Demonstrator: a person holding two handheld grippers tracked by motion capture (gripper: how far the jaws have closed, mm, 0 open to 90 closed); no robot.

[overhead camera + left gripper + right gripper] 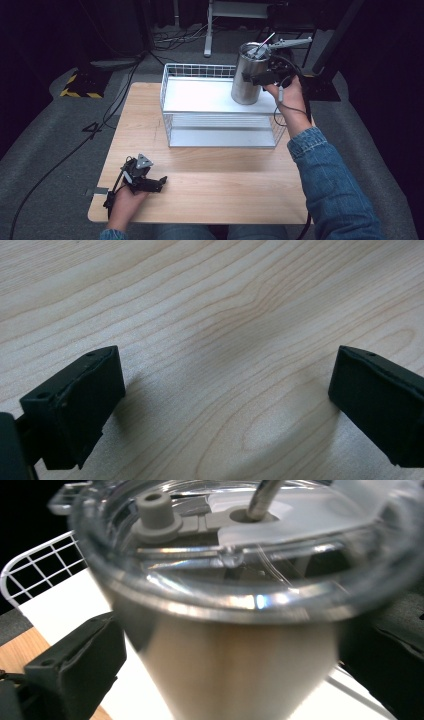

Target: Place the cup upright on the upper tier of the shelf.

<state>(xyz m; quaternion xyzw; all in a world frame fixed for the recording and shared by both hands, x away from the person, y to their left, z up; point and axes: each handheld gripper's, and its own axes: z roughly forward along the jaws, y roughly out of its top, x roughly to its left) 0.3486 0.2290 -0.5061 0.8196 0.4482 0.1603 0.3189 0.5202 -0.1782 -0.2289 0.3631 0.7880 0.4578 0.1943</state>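
Note:
A steel tumbler (248, 75) with a clear lid and a metal straw stands slightly tilted over the right end of the white wire rack's top shelf (200, 95). My right gripper (260, 77) is shut on the tumbler's side just below the rim. In the right gripper view the tumbler (240, 655) sits between both black jaws, with its lid (280, 525) close to the camera. I cannot tell whether its base touches the shelf. My left gripper (161, 184) rests open on the wooden table (210, 190) at the front left, with bare wood between its fingertips (225, 400).
The two-level wire rack (220, 145) takes up the table's far middle, with raised wire edges at its back and sides. Cables (55, 165) run over the grey floor at left. A yellow-and-black striped block (80, 86) lies beyond the table's left corner.

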